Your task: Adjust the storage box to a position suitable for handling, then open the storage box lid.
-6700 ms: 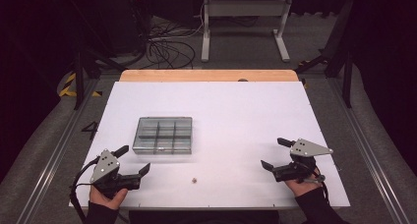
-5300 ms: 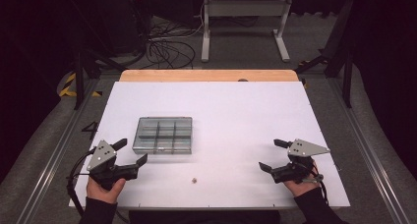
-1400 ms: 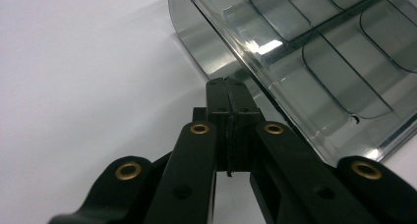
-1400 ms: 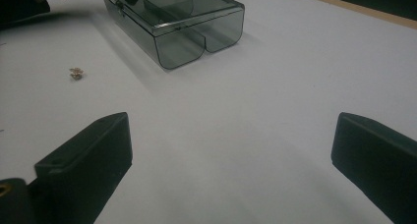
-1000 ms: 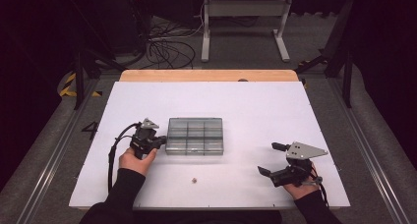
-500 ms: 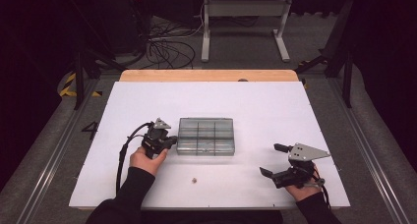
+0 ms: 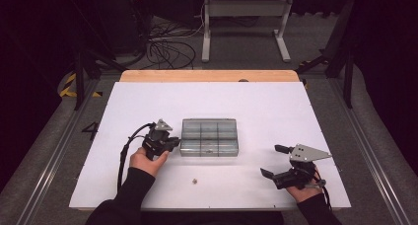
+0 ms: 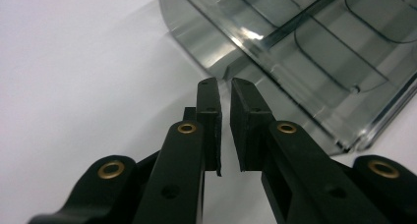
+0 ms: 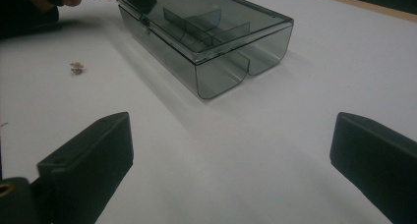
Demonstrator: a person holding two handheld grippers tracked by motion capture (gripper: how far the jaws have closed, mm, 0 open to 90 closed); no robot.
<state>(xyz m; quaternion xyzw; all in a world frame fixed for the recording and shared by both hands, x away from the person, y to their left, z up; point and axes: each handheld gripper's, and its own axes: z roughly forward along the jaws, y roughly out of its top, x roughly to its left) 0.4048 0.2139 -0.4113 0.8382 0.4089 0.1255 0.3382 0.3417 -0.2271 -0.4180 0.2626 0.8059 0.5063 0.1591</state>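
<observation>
One clear compartment box [image 7: 209, 137] now lies mid-table, dragged rightward from its earlier spot; the left gripper [image 8: 224, 89], jaws just parting to a narrow gap, holds nothing at the box's left end; the drag looks finished. The right gripper [image 9: 231, 150] waits spread wide, empty, well apart

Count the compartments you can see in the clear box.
6, in two rows of three across the clear box: three along its far side, three along its near side. The lid's glare may hide finer dividers.

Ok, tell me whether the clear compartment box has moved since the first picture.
Yes. The compartment box has slid right across the white table, from left of centre to about level with the frame's left post.
</observation>
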